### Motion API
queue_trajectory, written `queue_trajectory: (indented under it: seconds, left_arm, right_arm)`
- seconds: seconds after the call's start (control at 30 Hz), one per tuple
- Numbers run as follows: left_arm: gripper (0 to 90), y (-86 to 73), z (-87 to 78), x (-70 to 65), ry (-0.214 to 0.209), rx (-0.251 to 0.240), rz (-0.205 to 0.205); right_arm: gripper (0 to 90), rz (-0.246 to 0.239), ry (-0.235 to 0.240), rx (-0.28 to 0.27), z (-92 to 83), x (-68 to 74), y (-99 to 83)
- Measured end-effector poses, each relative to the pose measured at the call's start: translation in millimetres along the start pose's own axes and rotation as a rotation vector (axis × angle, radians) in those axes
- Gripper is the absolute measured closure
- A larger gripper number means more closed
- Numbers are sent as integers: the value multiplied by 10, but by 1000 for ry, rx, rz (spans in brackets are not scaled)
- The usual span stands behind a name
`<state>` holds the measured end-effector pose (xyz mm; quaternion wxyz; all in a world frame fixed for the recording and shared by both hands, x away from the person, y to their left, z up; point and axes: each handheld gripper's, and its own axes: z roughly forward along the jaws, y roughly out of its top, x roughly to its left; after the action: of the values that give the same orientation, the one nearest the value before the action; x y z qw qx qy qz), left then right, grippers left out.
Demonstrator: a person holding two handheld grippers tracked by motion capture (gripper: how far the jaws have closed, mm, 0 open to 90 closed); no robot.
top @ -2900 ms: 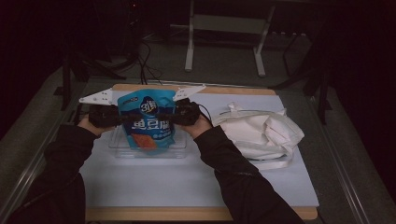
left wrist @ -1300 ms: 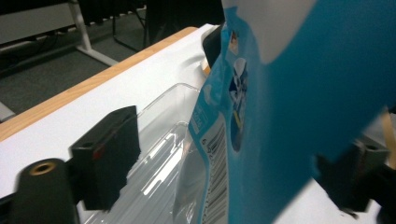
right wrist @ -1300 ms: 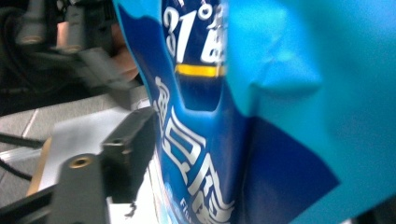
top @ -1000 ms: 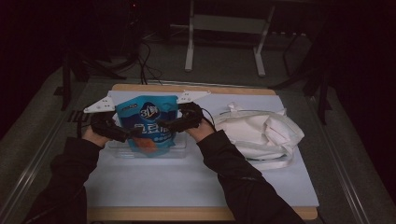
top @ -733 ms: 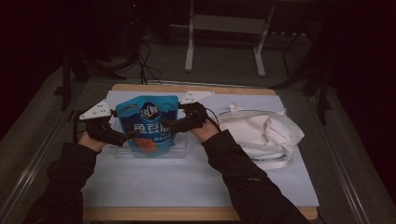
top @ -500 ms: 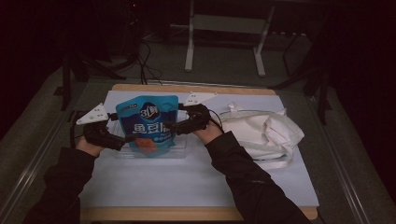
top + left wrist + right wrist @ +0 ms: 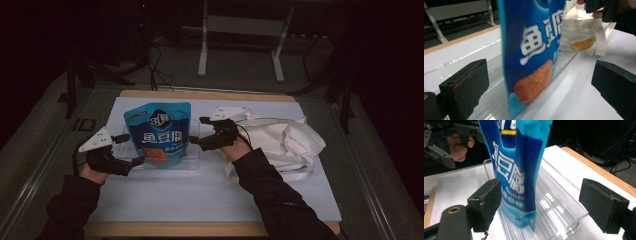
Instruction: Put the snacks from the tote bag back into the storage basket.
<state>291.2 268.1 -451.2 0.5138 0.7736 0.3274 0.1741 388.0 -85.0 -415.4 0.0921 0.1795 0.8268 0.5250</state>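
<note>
Blue snack pouch (image 7: 159, 132) stands in clear tray (image 7: 192, 162): light, slippery, floppy; grip its side edges. Left gripper (image 7: 136, 161) and right gripper (image 7: 192, 141) gape wide, empty.

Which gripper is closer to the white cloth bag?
Right. The right gripper sits between pouch and bag; the left gripper is beyond the pouch.

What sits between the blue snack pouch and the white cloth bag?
In the high view, the right claw and its hand lie between the blue snack pouch and the white cloth bag.
</note>
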Motion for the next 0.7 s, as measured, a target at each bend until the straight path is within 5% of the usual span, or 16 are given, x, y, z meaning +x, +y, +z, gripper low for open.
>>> queue_trajectory:
  seconds: [0.13,0.43,0.7]
  left_arm:
    - [14,-86,-21,-113,23,34,-9]
    - [15,-253,-93,-340,15,22,-29]
    - [15,-232,-131,-537,-11,12,4]
  right_arm:
    - [181,-13,-9,2,-99,21,-66]
    - [182,-1,-28,-9,-347,43,-204]
    - [182,13,-53,-9,-583,41,-382]
